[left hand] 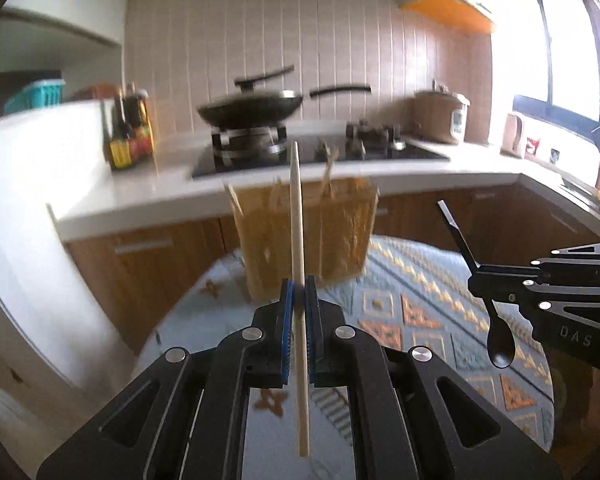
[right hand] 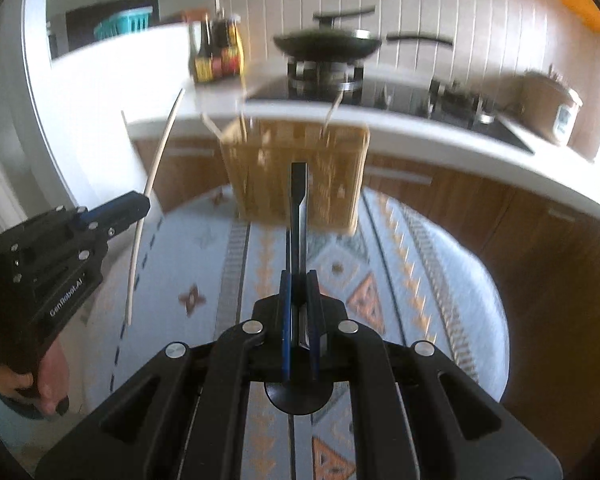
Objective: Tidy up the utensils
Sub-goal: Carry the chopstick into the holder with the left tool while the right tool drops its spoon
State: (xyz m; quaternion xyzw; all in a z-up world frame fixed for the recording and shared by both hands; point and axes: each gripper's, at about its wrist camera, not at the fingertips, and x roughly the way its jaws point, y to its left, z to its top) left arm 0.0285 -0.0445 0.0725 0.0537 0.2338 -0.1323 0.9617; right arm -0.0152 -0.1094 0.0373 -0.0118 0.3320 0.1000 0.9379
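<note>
We have our left gripper (left hand: 298, 300) clenched on a pale wooden chopstick (left hand: 298, 240) and our right gripper (right hand: 300, 292) clamped on a black plastic spoon (right hand: 299, 208), both short of the woven straw holder (right hand: 296, 176) at frame centre, where either upright utensil could snag its rim and tip it.

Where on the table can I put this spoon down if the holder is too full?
Bare patterned tablecloth lies in front of and to the right of the wooden utensil holder, toward the table's right edge. The holder itself is crowded with upright sticks. Left of centre, the left gripper and its chopstick block the way.
</note>
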